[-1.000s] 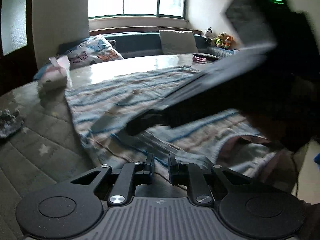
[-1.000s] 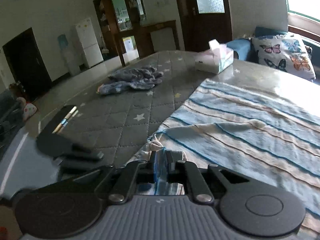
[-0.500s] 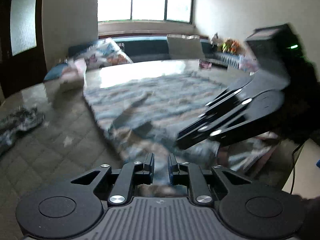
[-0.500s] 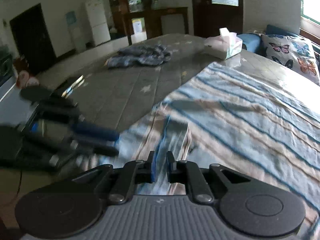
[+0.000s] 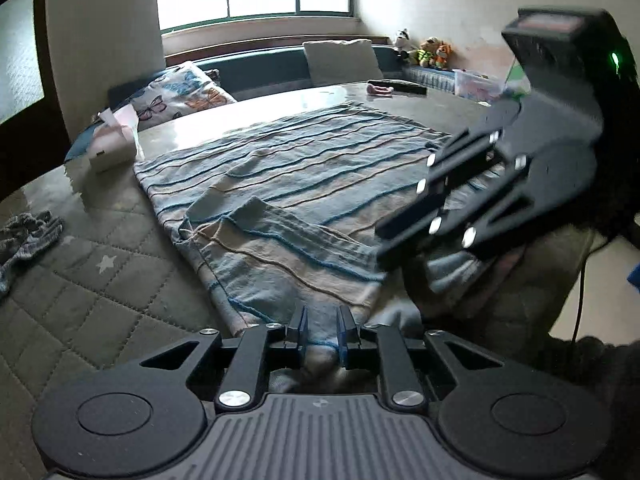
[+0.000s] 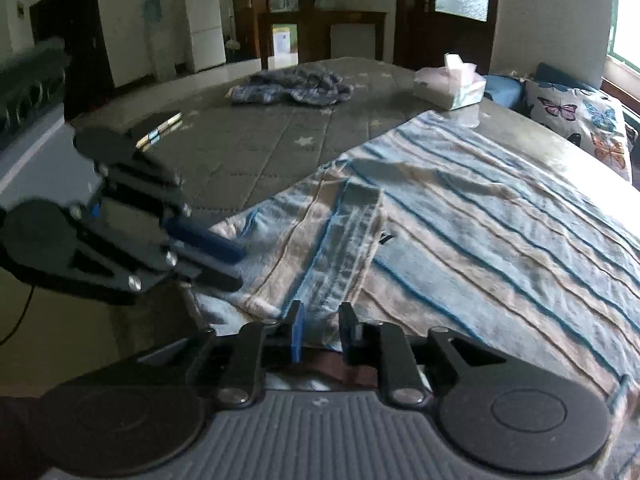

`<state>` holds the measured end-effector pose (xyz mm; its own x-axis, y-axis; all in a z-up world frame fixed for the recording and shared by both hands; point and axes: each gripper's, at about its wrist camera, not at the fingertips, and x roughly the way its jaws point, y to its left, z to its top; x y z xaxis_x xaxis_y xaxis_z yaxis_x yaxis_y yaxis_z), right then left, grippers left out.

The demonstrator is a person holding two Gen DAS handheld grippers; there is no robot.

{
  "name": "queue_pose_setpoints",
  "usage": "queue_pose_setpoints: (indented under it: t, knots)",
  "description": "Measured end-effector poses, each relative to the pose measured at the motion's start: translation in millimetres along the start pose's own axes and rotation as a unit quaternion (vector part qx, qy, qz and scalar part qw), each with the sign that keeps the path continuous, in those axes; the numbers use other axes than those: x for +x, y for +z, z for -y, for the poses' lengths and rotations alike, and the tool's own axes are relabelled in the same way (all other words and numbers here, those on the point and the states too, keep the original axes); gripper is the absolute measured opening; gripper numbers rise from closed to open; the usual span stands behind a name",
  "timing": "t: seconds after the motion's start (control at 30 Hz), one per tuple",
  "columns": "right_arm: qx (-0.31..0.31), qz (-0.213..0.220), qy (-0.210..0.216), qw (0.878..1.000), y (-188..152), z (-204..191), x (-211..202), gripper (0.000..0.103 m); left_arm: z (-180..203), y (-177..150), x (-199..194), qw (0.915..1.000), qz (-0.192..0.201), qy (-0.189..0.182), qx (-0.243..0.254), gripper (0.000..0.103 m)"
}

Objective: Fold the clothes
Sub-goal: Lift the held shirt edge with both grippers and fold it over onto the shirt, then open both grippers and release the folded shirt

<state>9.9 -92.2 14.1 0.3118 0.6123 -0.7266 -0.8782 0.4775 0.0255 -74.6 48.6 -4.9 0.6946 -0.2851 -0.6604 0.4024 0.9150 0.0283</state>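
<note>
Looking along the left gripper point(image 5: 321, 330), its jaws stand parted with the near hem of the striped garment point(image 5: 304, 184) lying slack between them, released so the narrow fold laid over the garment can settle on the tabletop point(image 5: 100, 280). The right wrist view shows the right gripper point(image 6: 321, 328) likewise released at that hem, and, beyond the garment, a crumpled cloth point(image 6: 292, 86) and tissue box point(image 6: 450, 86).

A tissue box point(image 6: 450, 87) sits at one o'clock on the quilted table point(image 6: 256, 152). A butterfly pillow point(image 6: 580, 128) lies at two o'clock. Stuffed toys point(image 5: 430, 50) line the window seat.
</note>
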Motion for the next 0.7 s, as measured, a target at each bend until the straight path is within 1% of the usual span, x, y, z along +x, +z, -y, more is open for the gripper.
queue_pose_setpoints:
  t: [0.03,0.07,0.1,0.13,0.17,0.23,0.3,0.37,0.47,0.53,0.63,0.7]
  knots:
    - [0.0,0.003,-0.004,1.0,-1.2,2.8,-6.9,0.023,1.2,-0.3,-3.3,1.0,0.002,-0.002,0.005,0.027]
    - [0.0,0.005,-0.01,1.0,-2.7,6.0,-14.5,0.03,2.2,0.0,-6.5,0.9999,0.003,-0.004,0.009,0.029]
    - [-0.001,0.007,-0.016,1.0,-4.6,9.3,-22.6,0.042,3.9,0.1,-9.3,0.9999,0.003,-0.006,0.016,0.029]
    - [-0.003,0.006,-0.024,1.0,-7.1,12.5,-31.0,0.046,5.6,0.1,-12.0,0.9997,0.004,-0.008,0.022,0.029]
    - [-0.006,0.005,-0.032,0.999,-9.9,15.3,-39.2,0.048,7.5,0.2,-13.8,0.9996,0.002,-0.008,0.028,0.03]
    - [-0.019,-0.004,-0.048,0.999,-17.2,19.6,-55.5,0.049,12.5,-0.2,-18.2,0.9991,0.0,-0.011,0.041,0.031]
    - [-0.034,-0.018,-0.061,0.997,-25.7,22.5,-70.4,0.06,18.2,-1.7,-21.6,0.9982,-0.002,-0.018,0.056,0.031]
    - [-0.045,-0.033,-0.072,0.996,-35.3,26.2,-82.8,0.063,23.9,-3.4,-24.2,0.997,-0.004,-0.023,0.074,0.032]
    - [-0.05,-0.06,-0.079,0.994,-50.8,31.0,-95.3,0.065,31.2,-6.7,-24.2,0.9947,-0.009,-0.011,0.102,0.032]
    - [-0.049,-0.076,-0.079,0.993,-62.2,32.7,-100.0,0.067,34.0,-8.2,-23.7,0.9937,-0.01,-0.002,0.111,0.032]
    - [-0.058,-0.085,-0.082,0.991,-76.5,30.9,-102.6,0.072,36.0,-8.7,-20.8,0.9921,-0.009,0.002,0.125,0.032]
    - [-0.064,-0.088,-0.089,0.99,-83.6,30.5,-102.0,0.072,38.1,-9.6,-18.6,0.9908,-0.009,0.007,0.135,0.032]
